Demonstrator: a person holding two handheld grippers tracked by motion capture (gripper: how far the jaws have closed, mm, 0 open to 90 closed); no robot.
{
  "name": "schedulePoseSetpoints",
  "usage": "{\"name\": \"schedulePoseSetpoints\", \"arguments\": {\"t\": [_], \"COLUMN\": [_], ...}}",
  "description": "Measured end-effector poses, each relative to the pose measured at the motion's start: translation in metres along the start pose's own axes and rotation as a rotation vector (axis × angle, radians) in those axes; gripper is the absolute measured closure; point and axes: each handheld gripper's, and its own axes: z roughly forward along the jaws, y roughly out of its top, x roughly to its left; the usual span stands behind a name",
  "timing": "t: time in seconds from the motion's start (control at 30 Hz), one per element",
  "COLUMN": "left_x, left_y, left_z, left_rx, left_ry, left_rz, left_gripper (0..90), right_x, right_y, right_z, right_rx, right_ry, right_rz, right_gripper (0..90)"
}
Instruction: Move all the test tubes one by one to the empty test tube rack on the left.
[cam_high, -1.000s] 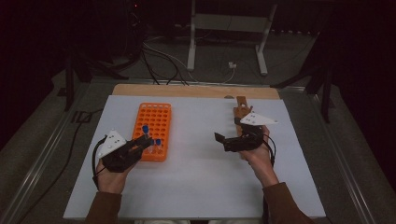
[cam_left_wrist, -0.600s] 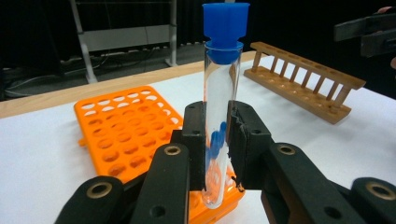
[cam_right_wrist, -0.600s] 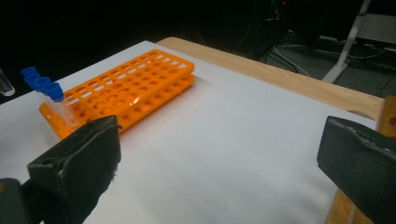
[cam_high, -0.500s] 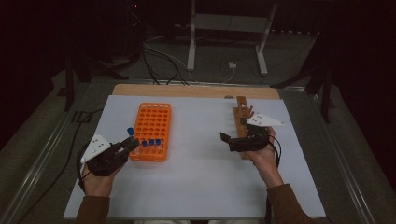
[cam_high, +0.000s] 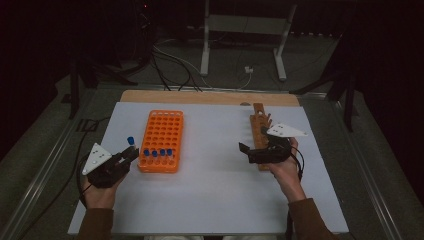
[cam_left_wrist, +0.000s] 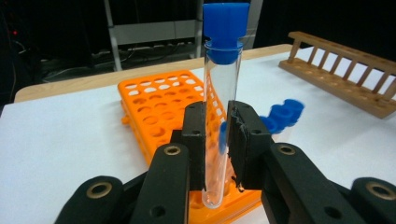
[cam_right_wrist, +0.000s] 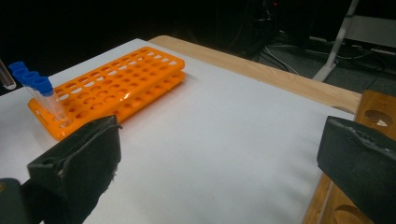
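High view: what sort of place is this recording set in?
Probably a lab-style test bench in a dark room: an orange plastic tube rack with blue-capped tubes, a wooden tube rack, and the left gripper clamping a clear blue-capped test tube.

The left gripper (cam_high: 131, 156) has drawn a capped tube (cam_high: 131, 143) out — leftward, off the orange rack (cam_high: 162, 135).

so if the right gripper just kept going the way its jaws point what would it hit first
Probably nothing soon: the right gripper faces bare white table, jaws wide open. Farther along that line lies the orange rack, though depth is hard to judge.
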Motion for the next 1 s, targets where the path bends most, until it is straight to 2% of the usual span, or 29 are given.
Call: {"name": "schedulePoseSetpoints", "arguments": {"t": [0.47,0.57,0.9,1.0], "left_x": [0.002,0.003,0.002,0.002], "left_y": [-0.011,-0.014,-0.016,-0.018], "left_z": [0.022,0.022,0.022,0.025], "left_rx": [0.05,0.037,0.02,0.03], "left_ry": [0.043,0.041,0.034,0.032], "left_rz": [0.016,0.0,0.005,0.018], "left_gripper": [78.1,78.1,78.0,78.0], "right_x": [-0.003,-0.004,-0.004,-0.003], "right_y": [-0.003,-0.005,-0.008,-0.008], "right_z": [-0.006,-0.006,-0.007,-0.006], "right_rx": [-0.016,-0.009,-0.011,-0.006], "right_ry": [-0.005,-0.007,-0.004,-0.002], "right_rz": [0.018,0.018,0.023,0.026], "right_gripper": [0.0,0.0,0.0,0.0]}}
